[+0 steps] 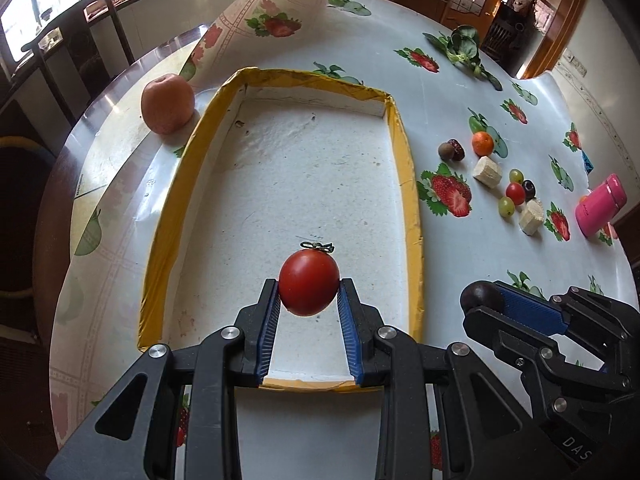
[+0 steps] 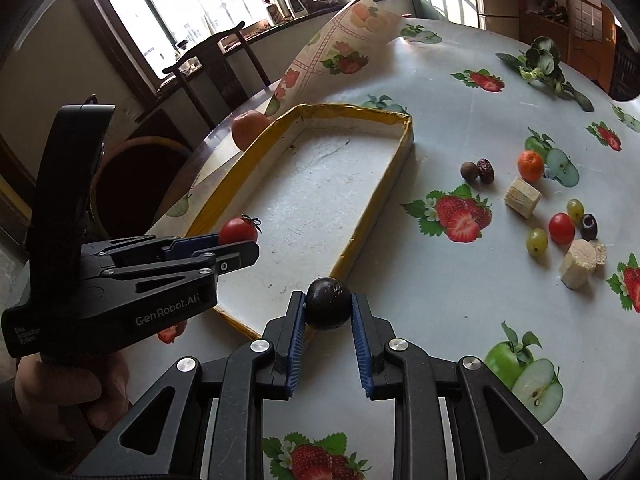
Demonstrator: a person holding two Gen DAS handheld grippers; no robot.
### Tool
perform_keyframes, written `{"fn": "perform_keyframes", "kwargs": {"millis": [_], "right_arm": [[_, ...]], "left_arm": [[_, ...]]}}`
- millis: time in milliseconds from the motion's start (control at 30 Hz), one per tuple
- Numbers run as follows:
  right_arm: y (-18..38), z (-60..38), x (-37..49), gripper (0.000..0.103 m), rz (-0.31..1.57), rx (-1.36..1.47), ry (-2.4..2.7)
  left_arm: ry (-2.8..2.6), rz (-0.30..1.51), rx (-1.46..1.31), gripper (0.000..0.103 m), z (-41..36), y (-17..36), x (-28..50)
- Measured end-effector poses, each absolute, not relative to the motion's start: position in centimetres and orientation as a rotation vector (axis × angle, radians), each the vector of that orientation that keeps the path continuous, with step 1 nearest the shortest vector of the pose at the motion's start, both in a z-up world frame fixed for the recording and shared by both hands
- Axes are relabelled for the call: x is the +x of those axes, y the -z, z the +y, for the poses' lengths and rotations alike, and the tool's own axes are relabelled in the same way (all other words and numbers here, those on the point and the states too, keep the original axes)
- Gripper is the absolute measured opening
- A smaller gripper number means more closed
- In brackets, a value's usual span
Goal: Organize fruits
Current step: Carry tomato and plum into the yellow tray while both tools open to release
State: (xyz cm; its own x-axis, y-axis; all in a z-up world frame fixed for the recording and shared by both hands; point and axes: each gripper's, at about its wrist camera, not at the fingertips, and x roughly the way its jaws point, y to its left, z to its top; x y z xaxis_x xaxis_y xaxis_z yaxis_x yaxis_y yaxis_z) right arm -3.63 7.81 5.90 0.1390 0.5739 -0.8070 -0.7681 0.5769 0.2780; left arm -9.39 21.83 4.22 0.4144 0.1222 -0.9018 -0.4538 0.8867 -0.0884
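My left gripper is shut on a red cherry tomato with a green stem, held above the near end of the white tray that has a yellow rim. My right gripper is shut on a dark round fruit, just outside the tray's near right corner. In the right wrist view the left gripper shows at the left with its tomato. In the left wrist view the right gripper shows at the lower right. The tray holds nothing.
An apple sits left of the tray. Right of it lie an orange, grapes, a cherry tomato, banana pieces, dark fruits, a pink bottle and leafy greens. The tablecloth's far corner curls up. A hand holds the left gripper.
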Motion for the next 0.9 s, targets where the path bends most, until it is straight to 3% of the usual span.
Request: {"fn": "perform_keyframes", "kwargs": {"millis": [667,733,800,900], "right_arm": [[0.7,17.5,-5.4,0.023,1.173,-0.413,-1.050],[1.2,17.7,-5.4,0.027,1.186,-0.424,-1.047],[1.4,17.7,-5.3,0.028,1.190,-0.424,-1.047],[1.0,17.5,-5.5,0.032,1.181,-0.418,-1.052]], "left_arm": [[-0.381,1.196,-0.400,0.028,25.7,0.8,-8.8],[-0.392,1.218,-0.386,0.035,25.8,0.9,-8.7],[-0.406,1.218,-0.365,0.049,25.8,0.8,-8.7],[-0.403,1.198,-0.368,0.050,25.9,0.1,-9.1]]}}
